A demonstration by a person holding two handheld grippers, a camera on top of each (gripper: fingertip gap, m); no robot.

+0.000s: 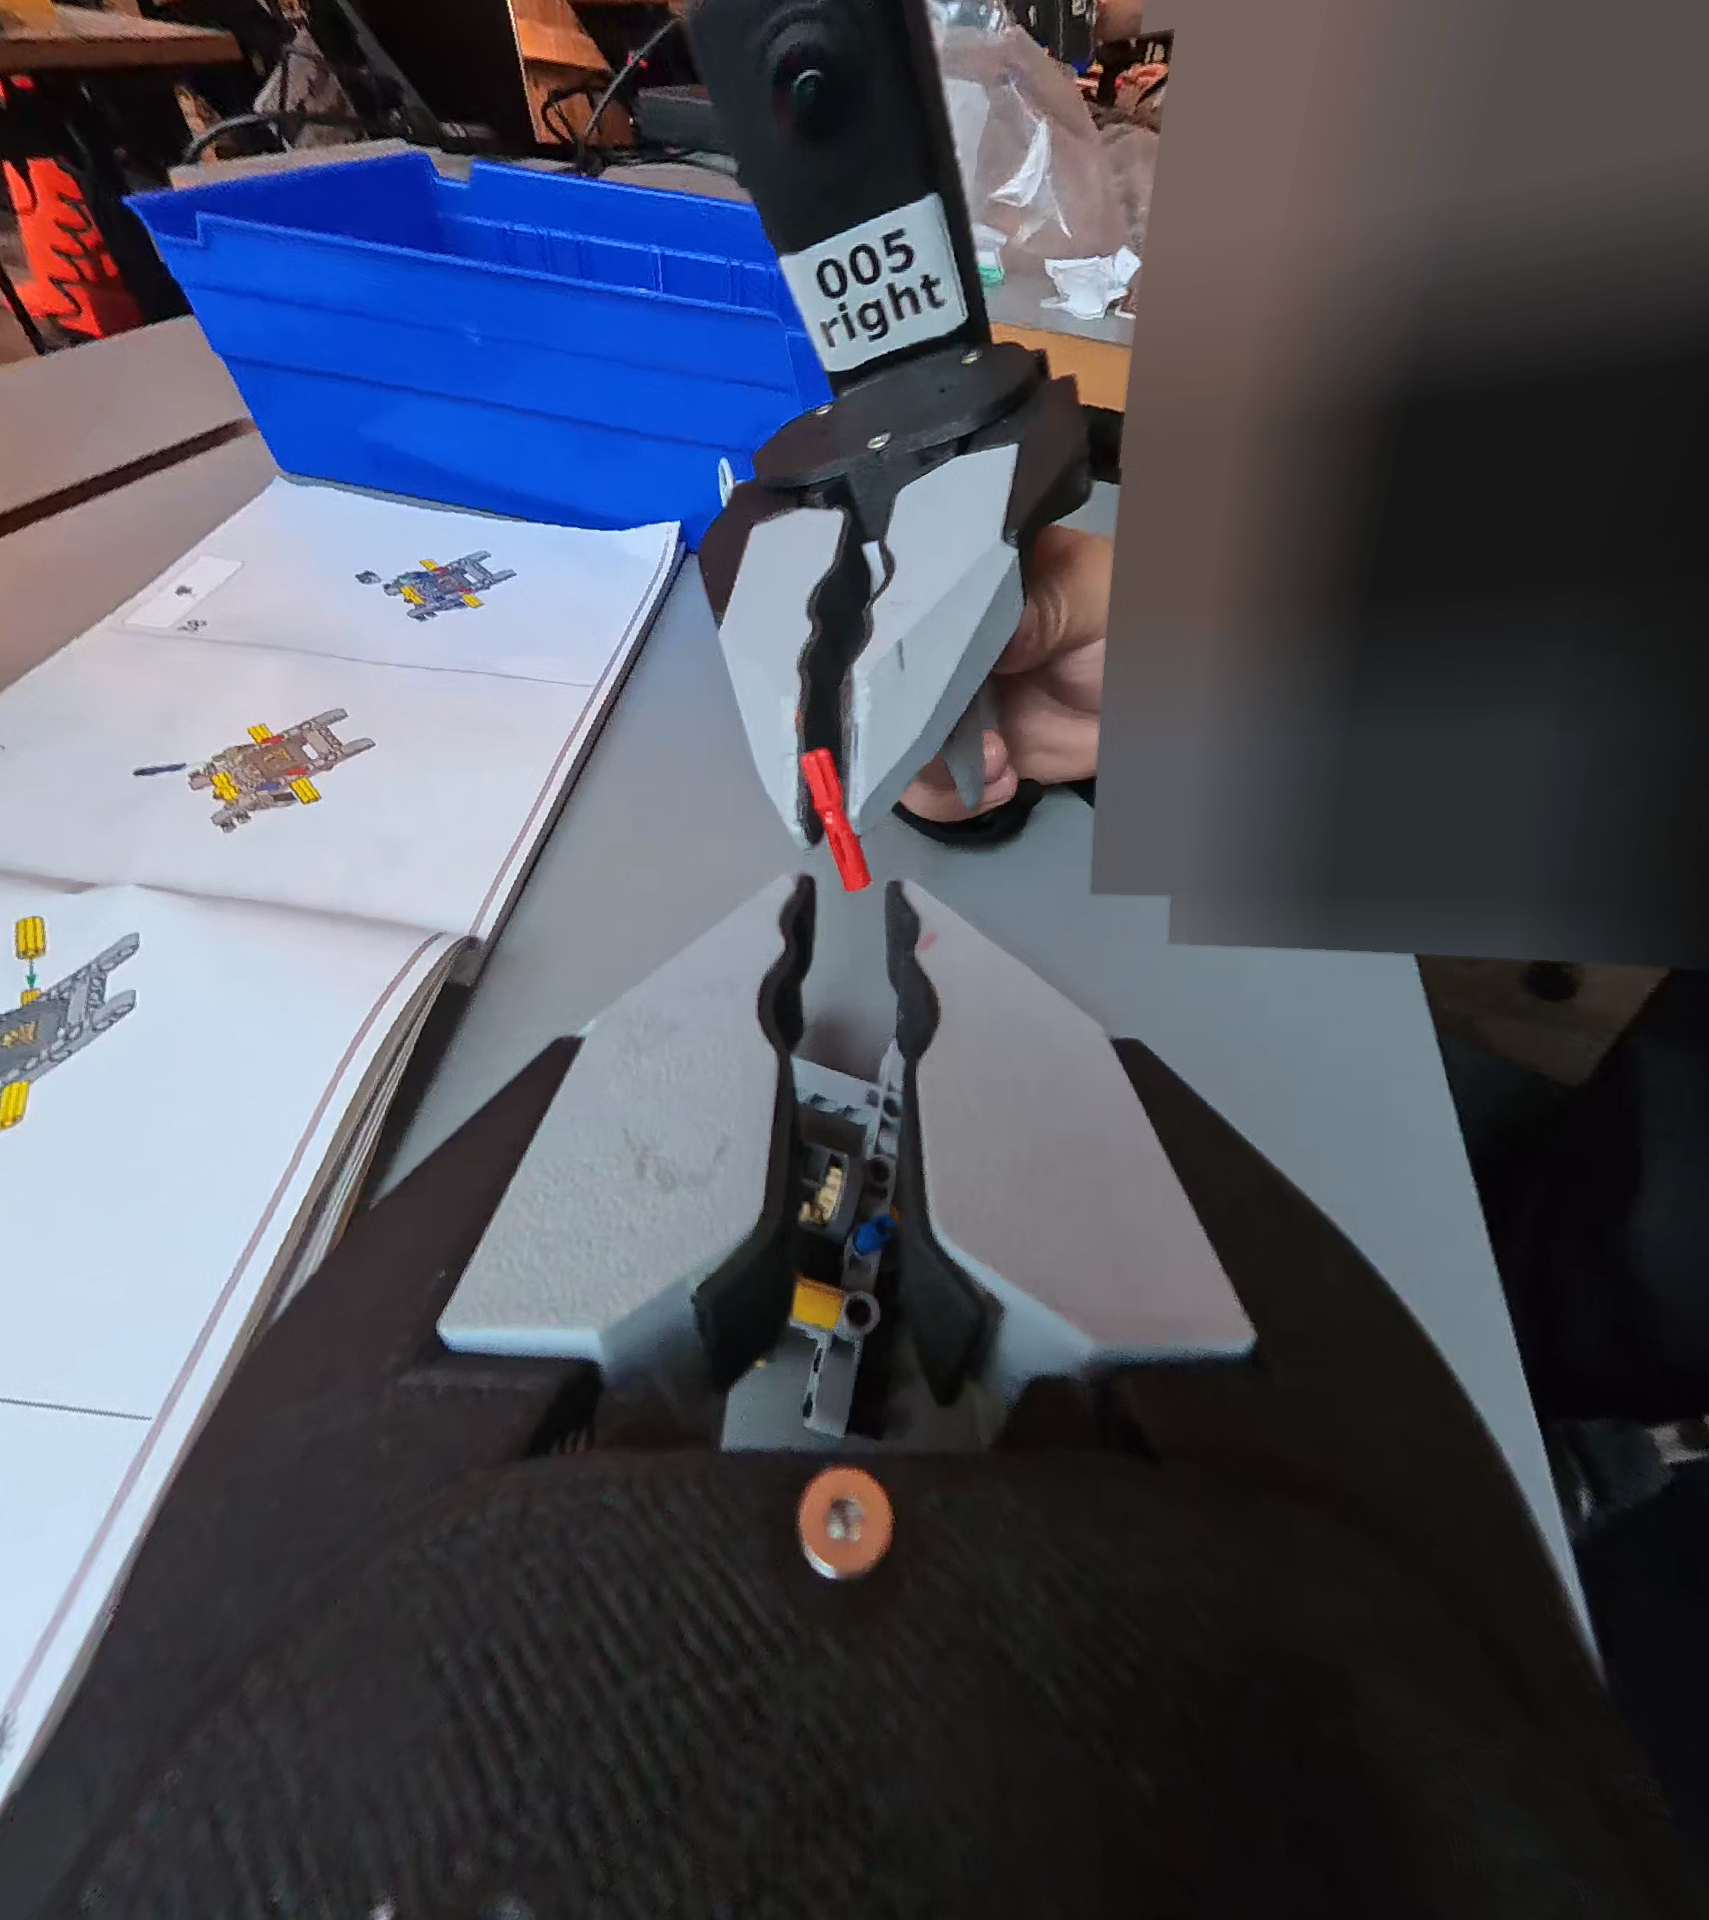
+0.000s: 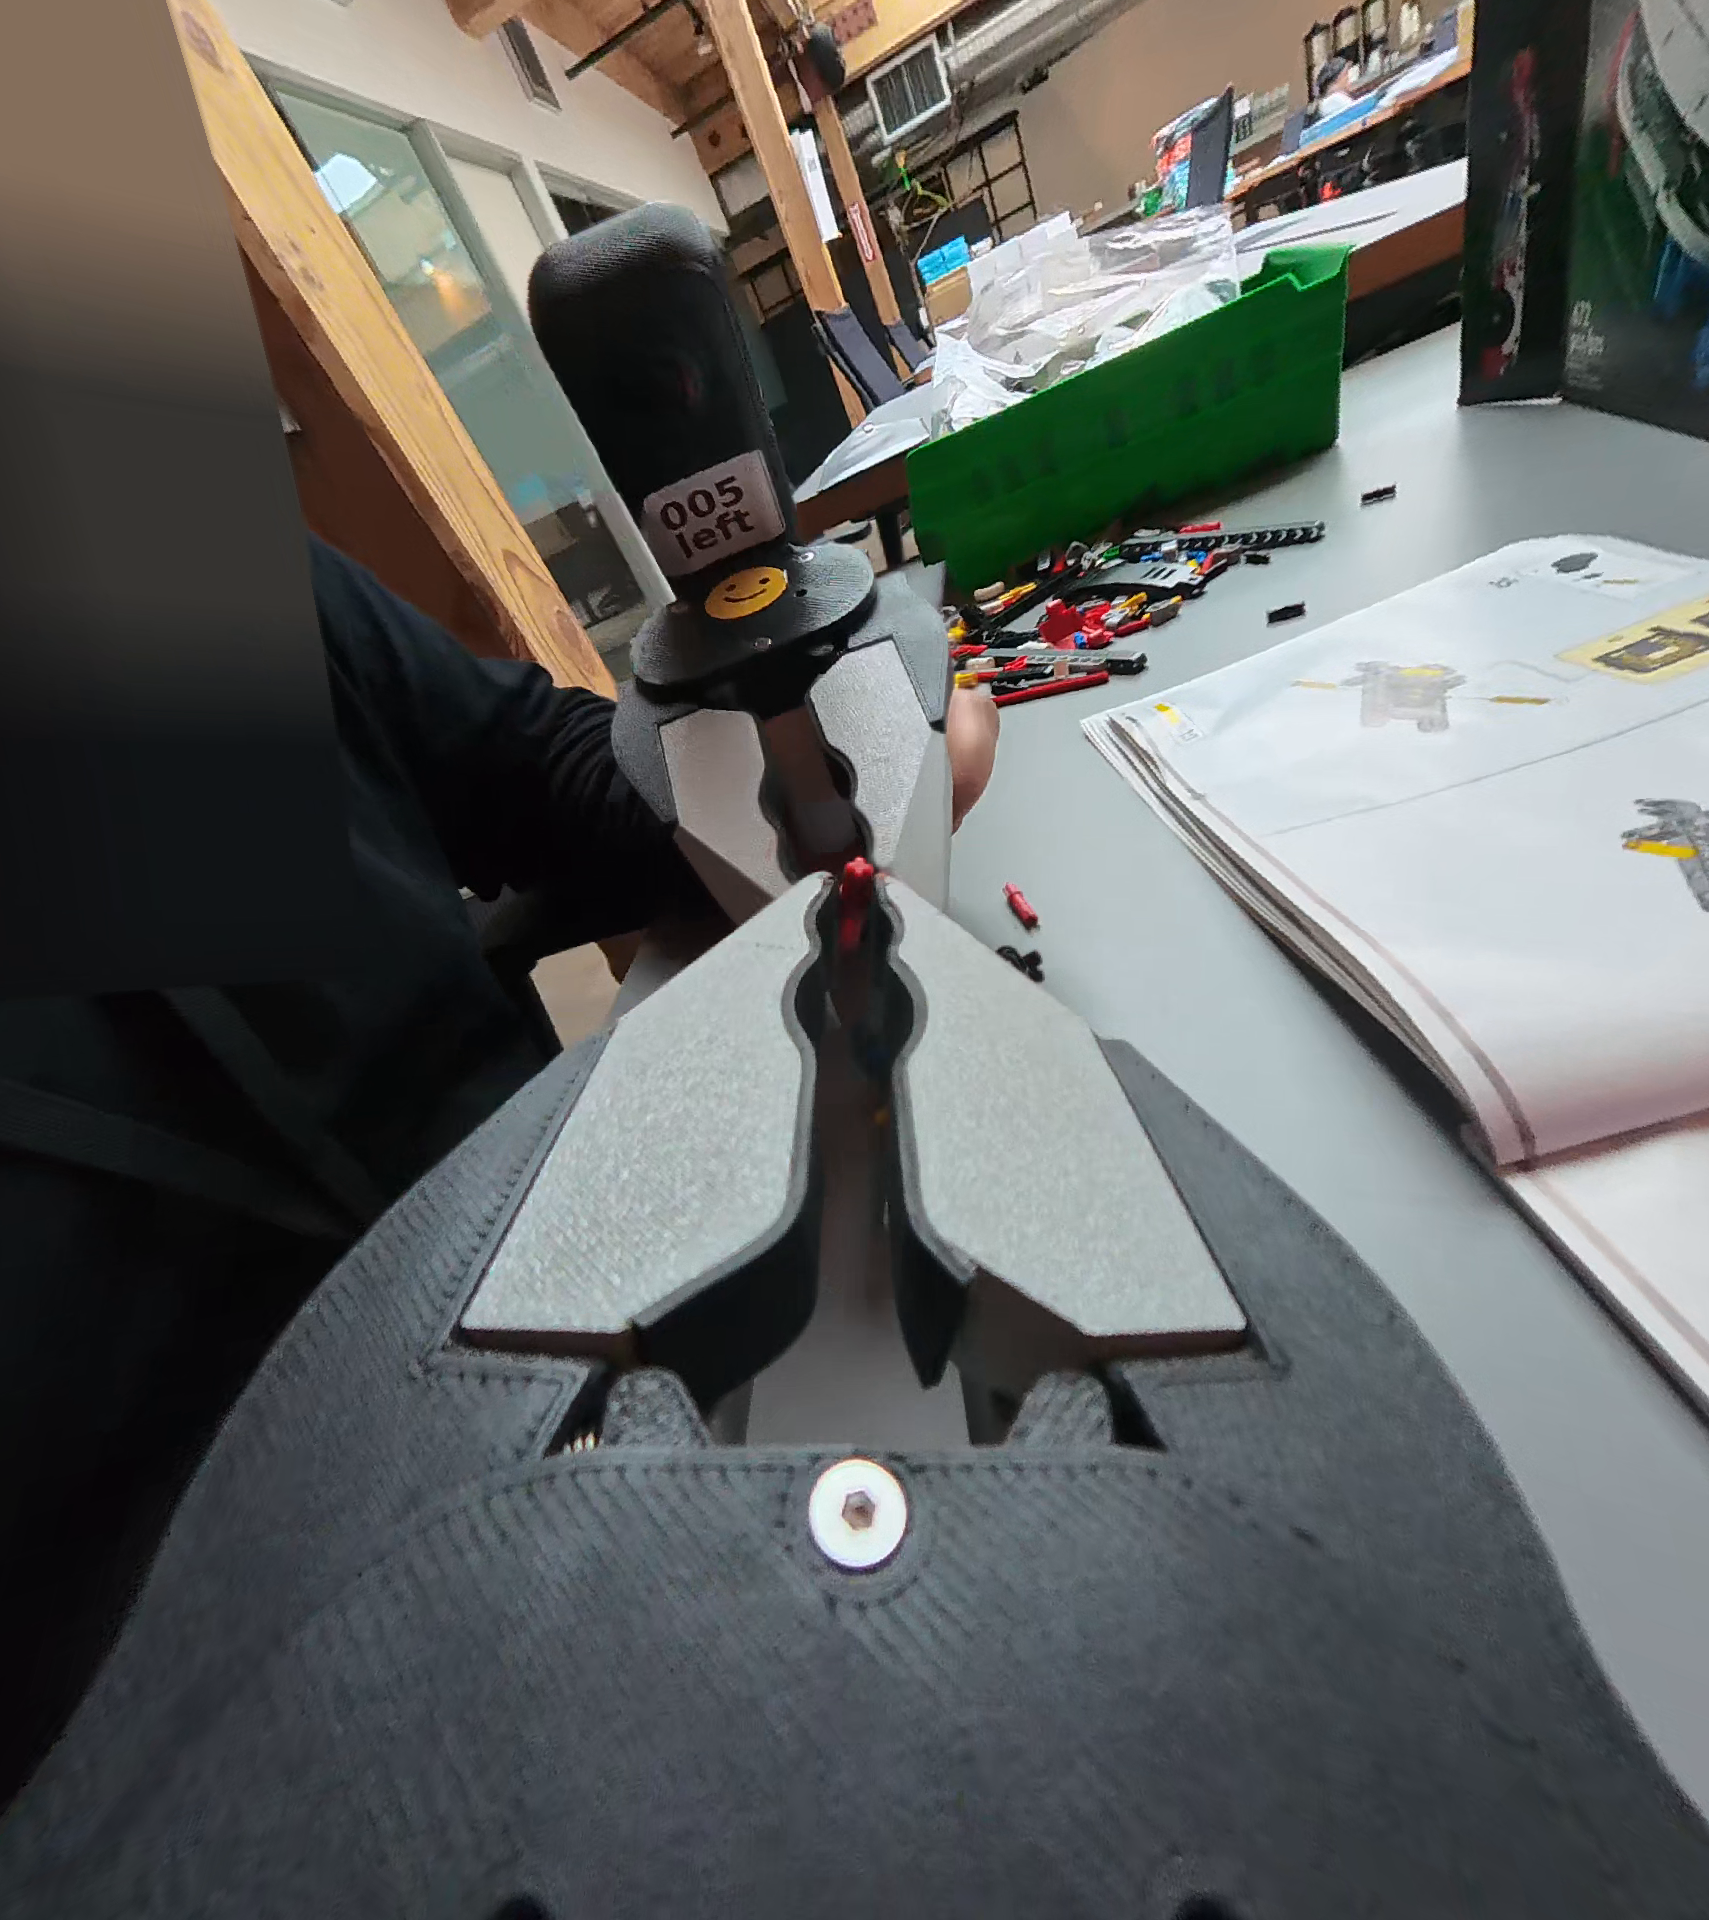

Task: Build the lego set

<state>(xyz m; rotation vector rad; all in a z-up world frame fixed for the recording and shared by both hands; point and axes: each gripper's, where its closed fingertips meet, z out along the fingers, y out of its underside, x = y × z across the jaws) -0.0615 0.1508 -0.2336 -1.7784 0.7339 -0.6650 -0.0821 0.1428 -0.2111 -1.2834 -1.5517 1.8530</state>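
Instruction booklet point(image 1: 237, 935): open, flat on the grey table point(image 1: 642, 790), at far left of the left wrist view, its right edge running just beside the grippers. Blue bin point(image 1: 476, 343): behind the booklet, touching its far edge. Left gripper point(image 1: 850, 899): clenched on a grey lego assembly point(image 1: 845, 1247) with yellow and blue parts, which sits deep between the fingers near their base; the fingertips point(image 1: 796, 914) themselves stand slightly apart. Right gripper point(image 1: 834, 821): pointing down at the left one tip to tip, grasping a red pin point(image 1: 834, 821) whose lower end juts out and hangs just above the gap between the left fingertips, not touching them. A bare strip of table lies between the booklet edge and the grippers; the table edge falls away to the right. Right wrist view: red pin point(image 2: 855, 899) at the tips; a loose red piece point(image 2: 1021, 902) on the table just beside; a pile of loose pieces point(image 2: 1089, 613) before a green bin point(image 2: 1130, 468); booklet point(image 2: 1452, 831) at right.
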